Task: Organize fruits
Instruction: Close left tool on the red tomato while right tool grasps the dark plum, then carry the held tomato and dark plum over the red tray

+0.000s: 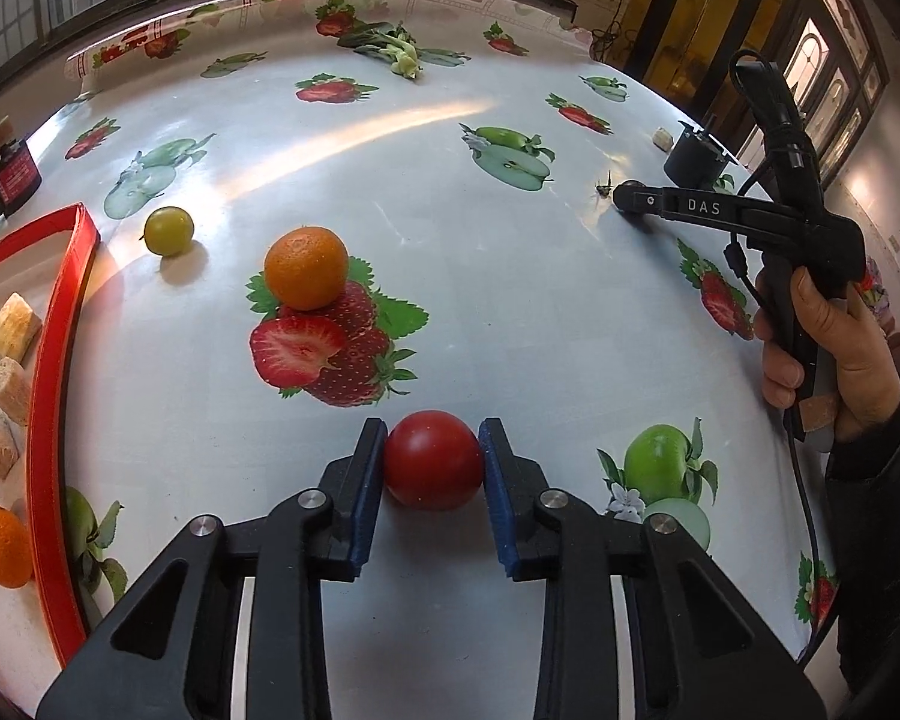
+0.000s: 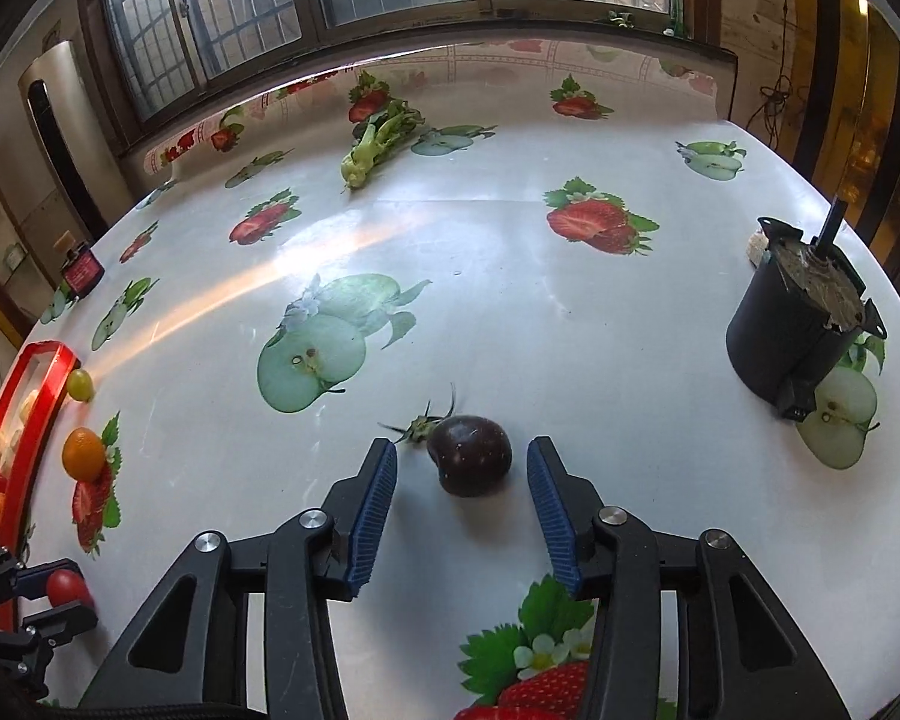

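A: Where does the round red tomato [image 1: 433, 459] sit relative to the left gripper [image 1: 432, 461]?

B: Right between its two blue-padded fingers [image 1: 366, 498]; both pads touch the tomato's sides, so the gripper pinches it as it rests on the glossy white tablecloth printed with strawberries and green apples [image 1: 540, 312]. The red-rimmed tray [image 1: 48, 420] lies to the tomato's left, holding pale bread-like chunks [image 1: 12, 327] and a small orange [image 1: 1, 546].

A: And beyond the tomato?

B: A loose round orange mandarin [image 1: 306, 267] sits past it on a printed strawberry, and a small green-yellow round fruit [image 1: 168, 231] lies further on toward the tray's corner.

A: The right gripper [image 2: 462, 471]?

B: Its fingers are spread, with the dark purple, nearly black round fruit [image 2: 471, 462] lying between them, touching neither pad. A detached green spiky calyx [image 2: 417, 425] lies just beside that fruit, on its far left side.

A: Any writing?

B: "DAS" in white letters on the right gripper's black finger [image 1: 684, 208], seen from the left wrist camera. A small black box with a red label [image 1: 12, 177] stands beyond the tray; its text is too small to read.

A: Anything else?

B: A black cylindrical motor-like part [image 2: 798, 324] far right of the dark fruit, and a leafy green vegetable [image 2: 378, 138] at the table's far side.
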